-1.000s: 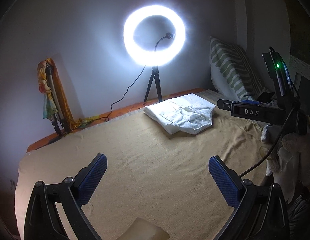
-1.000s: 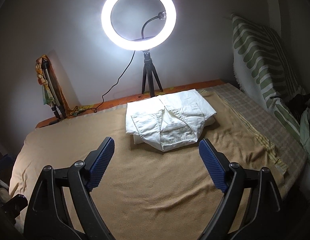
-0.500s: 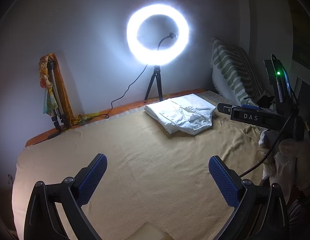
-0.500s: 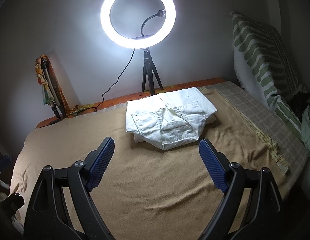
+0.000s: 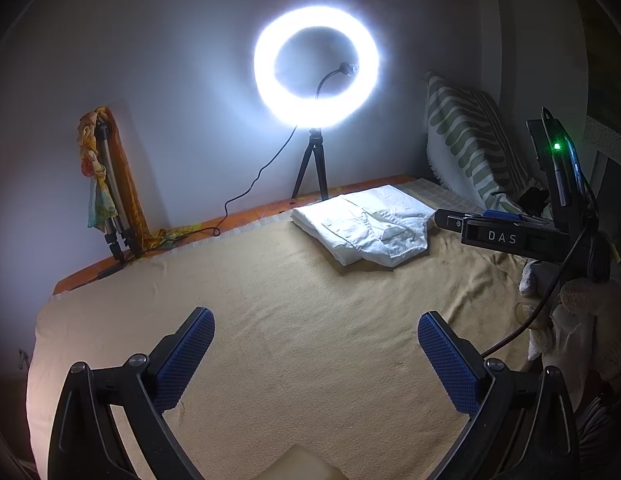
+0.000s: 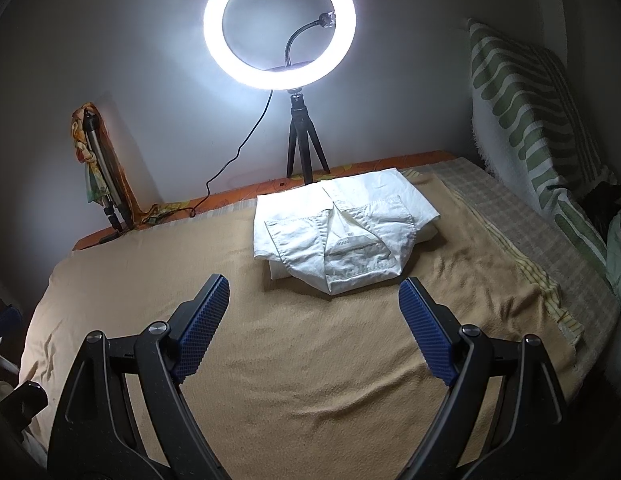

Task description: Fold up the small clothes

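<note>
Both my grippers are spread wide with nothing in them; left gripper (image 5: 315,344) hangs over bare blanket (image 5: 302,320), right gripper (image 6: 313,314) sits just short of the white shirt (image 6: 342,232); it's folded, lying at the far end near the ring light (image 6: 279,24); poke it now and I reckon the loose front flap slides open.

Ring light (image 6: 279,24) blazing at the back wall on a small black tripod (image 6: 300,142), its cable (image 6: 240,148) trailing down to the left. Tan blanket (image 6: 310,360) spread over the bed, checked sheet (image 6: 522,232) showing along the right edge. Green-striped cushion (image 6: 534,120) propped upright at the far right. Far left, a folded tripod (image 6: 102,168) w/ orange-yellow cloth draped on it leans on the wall.
</note>
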Action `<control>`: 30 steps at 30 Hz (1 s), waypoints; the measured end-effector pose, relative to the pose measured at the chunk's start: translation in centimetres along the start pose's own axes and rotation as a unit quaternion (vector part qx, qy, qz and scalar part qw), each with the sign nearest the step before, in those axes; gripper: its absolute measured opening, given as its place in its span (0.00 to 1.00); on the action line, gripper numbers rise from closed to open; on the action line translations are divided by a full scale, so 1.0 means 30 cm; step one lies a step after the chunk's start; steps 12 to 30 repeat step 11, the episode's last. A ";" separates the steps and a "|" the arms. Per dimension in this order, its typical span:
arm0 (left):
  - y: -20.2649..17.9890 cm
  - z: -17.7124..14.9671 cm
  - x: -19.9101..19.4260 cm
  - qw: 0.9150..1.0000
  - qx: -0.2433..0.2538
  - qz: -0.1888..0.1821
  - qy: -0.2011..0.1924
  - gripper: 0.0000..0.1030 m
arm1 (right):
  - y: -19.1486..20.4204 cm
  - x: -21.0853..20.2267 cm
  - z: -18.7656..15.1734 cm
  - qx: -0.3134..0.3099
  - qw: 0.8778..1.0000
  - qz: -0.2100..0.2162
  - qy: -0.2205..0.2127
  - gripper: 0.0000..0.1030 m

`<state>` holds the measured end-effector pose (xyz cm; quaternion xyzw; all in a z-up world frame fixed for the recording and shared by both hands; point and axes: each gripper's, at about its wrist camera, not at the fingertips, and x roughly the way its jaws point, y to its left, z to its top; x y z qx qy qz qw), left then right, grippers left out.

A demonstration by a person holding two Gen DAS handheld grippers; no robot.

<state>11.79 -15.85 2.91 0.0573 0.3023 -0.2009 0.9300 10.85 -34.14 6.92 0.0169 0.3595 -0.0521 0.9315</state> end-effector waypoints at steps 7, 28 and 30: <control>0.011 -0.002 0.005 1.000 -0.002 0.002 0.000 1.00 | 0.001 0.009 -0.006 -0.001 1.000 0.004 0.007 0.87; 0.023 -0.002 0.007 1.000 -0.005 0.002 0.001 1.00 | -0.003 0.015 -0.010 0.000 1.000 0.001 0.009 0.87; 0.023 -0.002 0.007 1.000 -0.005 0.002 0.001 1.00 | -0.003 0.015 -0.010 0.000 1.000 0.001 0.009 0.87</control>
